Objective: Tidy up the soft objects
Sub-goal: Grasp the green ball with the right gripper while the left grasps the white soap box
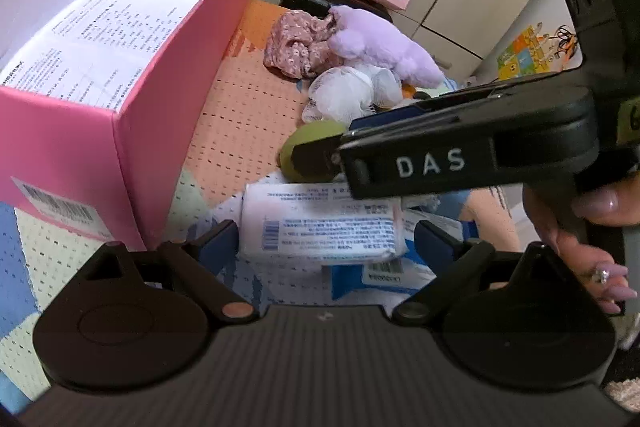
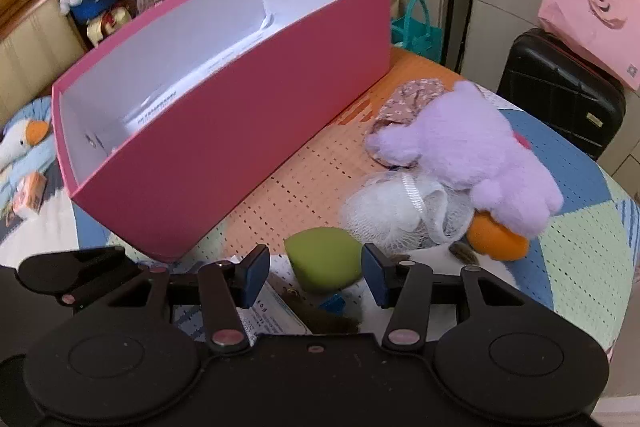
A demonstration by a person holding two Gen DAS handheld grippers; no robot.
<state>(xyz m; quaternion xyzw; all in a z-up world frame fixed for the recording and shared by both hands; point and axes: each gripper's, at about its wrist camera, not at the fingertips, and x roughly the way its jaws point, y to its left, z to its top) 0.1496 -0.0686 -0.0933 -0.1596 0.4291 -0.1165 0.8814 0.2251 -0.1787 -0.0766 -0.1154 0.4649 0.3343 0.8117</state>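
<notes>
A green egg-shaped sponge (image 2: pixel 324 259) lies on the patchwork mat between the fingers of my right gripper (image 2: pixel 316 273). The jaws are open, with a small gap showing at the left pad. In the left wrist view the right gripper (image 1: pixel 340 143) reaches in from the right onto the same sponge (image 1: pixel 308 151). My left gripper (image 1: pixel 326 243) is open wide, straddling a white tissue pack (image 1: pixel 320 223). Behind lie a white mesh puff (image 2: pixel 400 215), a purple plush (image 2: pixel 480 155), a floral cloth (image 2: pixel 412 95) and an orange ball (image 2: pixel 496 239). The open pink box (image 2: pixel 240 131) holds only printed paper.
The pink box (image 1: pixel 152 99) stands close on the left of the left gripper. A black suitcase (image 2: pixel 560 91) with a pink paper bag (image 2: pixel 592 11) on it stands past the bed's edge. A duck plush (image 2: pixel 20 143) lies far left. A hand (image 1: pixel 592 259) grips the right gripper's handle.
</notes>
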